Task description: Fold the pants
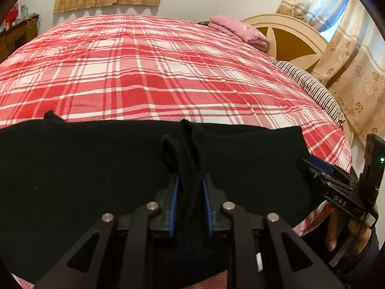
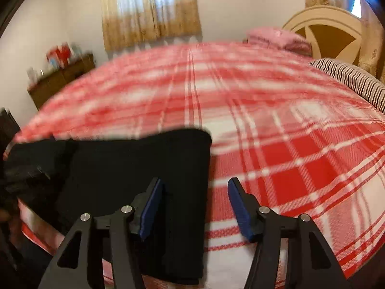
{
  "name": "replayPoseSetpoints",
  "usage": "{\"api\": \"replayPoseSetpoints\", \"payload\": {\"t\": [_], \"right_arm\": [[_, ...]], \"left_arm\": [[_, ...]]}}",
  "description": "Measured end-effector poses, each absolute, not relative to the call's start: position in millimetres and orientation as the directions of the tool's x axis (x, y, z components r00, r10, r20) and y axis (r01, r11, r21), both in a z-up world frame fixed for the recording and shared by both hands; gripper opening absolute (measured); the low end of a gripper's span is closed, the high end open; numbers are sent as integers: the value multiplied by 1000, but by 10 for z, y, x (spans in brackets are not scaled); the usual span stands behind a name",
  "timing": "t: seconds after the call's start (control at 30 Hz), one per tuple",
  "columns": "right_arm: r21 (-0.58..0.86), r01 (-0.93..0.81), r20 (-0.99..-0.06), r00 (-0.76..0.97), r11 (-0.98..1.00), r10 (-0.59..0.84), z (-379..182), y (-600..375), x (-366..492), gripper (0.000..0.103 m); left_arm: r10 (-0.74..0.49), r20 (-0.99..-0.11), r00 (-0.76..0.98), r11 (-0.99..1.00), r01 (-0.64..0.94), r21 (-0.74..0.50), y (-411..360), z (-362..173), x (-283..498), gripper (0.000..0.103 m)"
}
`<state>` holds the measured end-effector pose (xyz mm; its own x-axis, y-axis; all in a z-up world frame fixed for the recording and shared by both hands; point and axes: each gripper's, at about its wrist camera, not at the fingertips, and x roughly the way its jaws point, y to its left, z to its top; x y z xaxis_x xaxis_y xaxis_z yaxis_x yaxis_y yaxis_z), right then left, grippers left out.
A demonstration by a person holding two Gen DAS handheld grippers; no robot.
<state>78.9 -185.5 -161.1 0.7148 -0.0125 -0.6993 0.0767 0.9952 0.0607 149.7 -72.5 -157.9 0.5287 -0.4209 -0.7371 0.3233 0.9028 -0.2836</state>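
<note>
left gripper (image 1: 190,207) narrowly parted, raised ridge of soft black fabric pants (image 1: 101,168) between blue pads (image 1: 173,204), no clear pinch. right gripper (image 2: 195,207) wide apart, empty, straddling pants' right edge. pants lay flat on near edge of red-and-white plaid bedspread (image 1: 149,72). risk: bunched ridge left as crease or dragged on withdrawal, spoiling fold; right view blurred.

Raised letters "DAS" readable on black body of right gripper (image 1: 315,168), seen at right edge of left wrist view.
</note>
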Motion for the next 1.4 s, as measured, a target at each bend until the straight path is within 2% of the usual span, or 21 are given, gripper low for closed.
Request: {"api": "replayPoseSetpoints", "payload": {"t": [0.07, 0.1, 0.13, 0.2, 0.23, 0.37, 0.5, 0.57, 0.73, 0.9, 1.07, 1.17, 1.27, 1.4], "right_arm": [[75, 85, -677, 736, 994, -12, -1633, -1867, 782, 58], [82, 86, -665, 747, 993, -10, -1633, -1870, 771, 58], [87, 79, -648, 762, 993, -4, -1638, -1866, 756, 58], [86, 51, -618, 786, 995, 13, -1644, -1813, 723, 58], [78, 34, -604, 797, 996, 20, -1646, -1768, 706, 58], [18, -37, -572, 819, 999, 40, -1675, -1551, 655, 58], [-61, -62, -686, 728, 996, 4, -1973, -1400, 821, 59], [-116, -76, -668, 744, 990, -21, -2000, -1337, 809, 59], [-36, -82, -620, 784, 996, 42, -1898, -1396, 768, 59], [13, -67, -539, 840, 998, 63, -1670, -1424, 654, 60], [9, -52, -534, 844, 999, 49, -1558, -1453, 665, 60], [8, -54, -514, 856, 998, 51, -1526, -1439, 644, 61], [-7, -49, -526, 850, 999, 38, -1543, -1414, 621, 61], [-14, -30, -544, 839, 999, 17, -1572, -1402, 620, 61]], "left_arm": [[-398, -735, 549, 911, 331, -245, -741, -1538, 1454, 30], [-385, -734, 559, 916, 330, -228, -738, -1523, 1437, 38], [-359, -732, 579, 925, 325, -197, -735, -1491, 1409, 53], [-317, -720, 618, 940, 307, -150, -702, -1447, 1375, 73], [-299, -708, 640, 946, 299, -129, -678, -1414, 1351, 75], [-273, -710, 648, 953, 281, -111, -597, -1399, 1384, 75], [-270, -719, 641, 956, 266, -122, -533, -1438, 1400, 75], [-271, -720, 638, 956, 264, -127, -500, -1448, 1396, 75], [-245, -707, 664, 963, 253, -95, -282, -1349, 1327, 75], [-87, -703, 706, 991, 134, 12, 467, -1267, 1296, 76], [98, -695, 712, 995, -73, 66, 1460, -1216, 1238, 76], [120, -689, 715, 987, -162, 3, 1993, -1209, 1190, 76], [70, -698, 713, 971, -209, -115, 2379, -1294, 1185, 76], [-2, -711, 704, 958, -203, -203, 2480, -1449, 1232, 75]]}}
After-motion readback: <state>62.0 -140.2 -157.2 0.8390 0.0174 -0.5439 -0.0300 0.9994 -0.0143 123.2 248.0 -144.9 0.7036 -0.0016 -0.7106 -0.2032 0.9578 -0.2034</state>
